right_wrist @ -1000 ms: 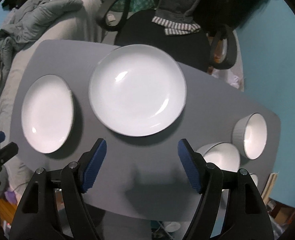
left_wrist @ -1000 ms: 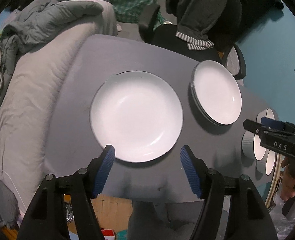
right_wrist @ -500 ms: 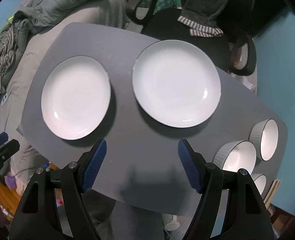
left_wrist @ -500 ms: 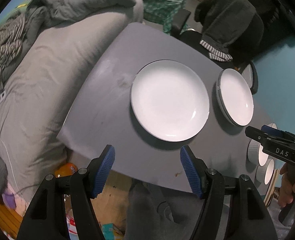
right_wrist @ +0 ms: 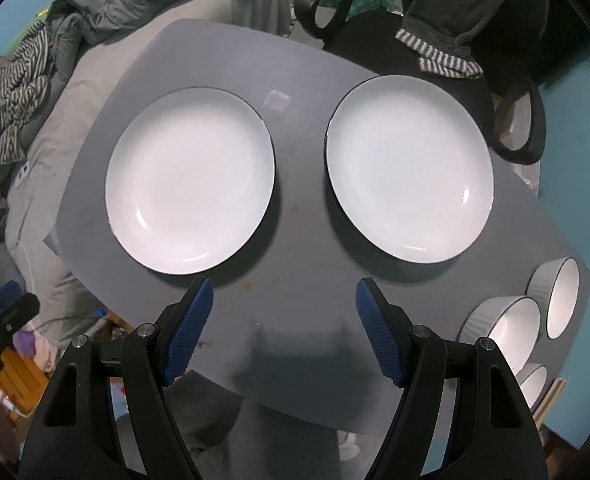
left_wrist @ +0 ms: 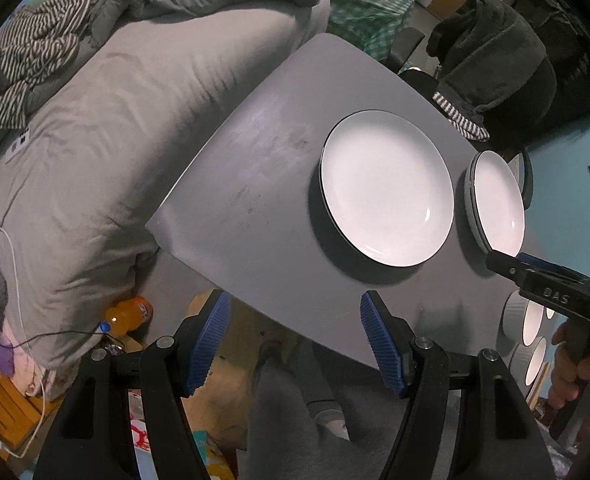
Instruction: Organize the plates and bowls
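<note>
Grey and matte, the tabletop (right_wrist: 303, 80) stands beside a bed heaped with a grey duvet (left_wrist: 95, 128) and striped clothing (right_wrist: 15, 92). From the right wrist view, the left plate (right_wrist: 191, 180) lies ahead of the right gripper (right_wrist: 283, 312), just beyond its left fingertip, and the right plate (right_wrist: 409, 170) lies beyond its right fingertip; the gap between the plates lines up with the gap between the fingers. Three ribbed bowls (right_wrist: 507, 332) cluster to the right of the right finger, at the table's edge. Both blue-padded fingers are spread wide, holding nothing. In the left wrist view, the left gripper (left_wrist: 291, 320) hangs spread and empty over the table's near edge, with the plates ahead and to the right of its fingers.
</note>
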A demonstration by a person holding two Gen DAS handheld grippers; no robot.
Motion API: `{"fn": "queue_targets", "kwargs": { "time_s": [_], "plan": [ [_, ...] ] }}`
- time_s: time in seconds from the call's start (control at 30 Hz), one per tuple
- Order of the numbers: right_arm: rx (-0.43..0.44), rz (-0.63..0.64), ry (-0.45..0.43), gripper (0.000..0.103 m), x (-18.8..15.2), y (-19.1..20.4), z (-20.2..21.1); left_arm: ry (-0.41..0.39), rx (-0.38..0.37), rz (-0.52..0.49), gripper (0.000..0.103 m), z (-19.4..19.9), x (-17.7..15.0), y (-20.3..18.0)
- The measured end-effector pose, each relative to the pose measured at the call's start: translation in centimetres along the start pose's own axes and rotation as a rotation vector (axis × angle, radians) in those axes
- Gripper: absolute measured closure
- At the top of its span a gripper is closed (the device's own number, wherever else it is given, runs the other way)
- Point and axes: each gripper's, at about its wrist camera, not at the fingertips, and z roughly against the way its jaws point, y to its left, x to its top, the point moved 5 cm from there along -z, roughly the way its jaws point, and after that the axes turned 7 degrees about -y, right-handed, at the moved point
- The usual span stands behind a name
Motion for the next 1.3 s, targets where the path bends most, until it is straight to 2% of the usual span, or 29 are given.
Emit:
{"fn": "queue_targets", "kwargs": {
  "time_s": [0.1, 0.43, 0.6, 0.9, 1.3],
  "plan": [
    [-0.011, 0.026, 0.003, 0.03, 0.1, 0.4, -0.8, 0.003, 0.004, 0.009, 0.034, -0.4, 0.2, 0.4],
    [0.059, 0.044, 0.03, 0.03, 0.6, 1.5, -3.5, 0.036, -0.004, 0.026, 0.033, -2.9, 0.6, 0.8],
    [0.058, 0.071, 0.048, 0.03, 1.3, 2.0, -5.5, 0.068, -0.029, 0.024, 0.033, -5.4, 1.5, 0.0],
    [0.131, 0.068, 0.067, 0.03, 3.1, 2.3, -8.1, 0.081, -0.018, -0.021, 0.033, -8.4, 3.6, -1.6],
    [0.197, 0.084, 0.043, 0.03, 5.1, 2.2, -8.5, 0.085, -0.013, -0.012, 0.033, -10.4, 5.6, -2.1]
  ]
}}
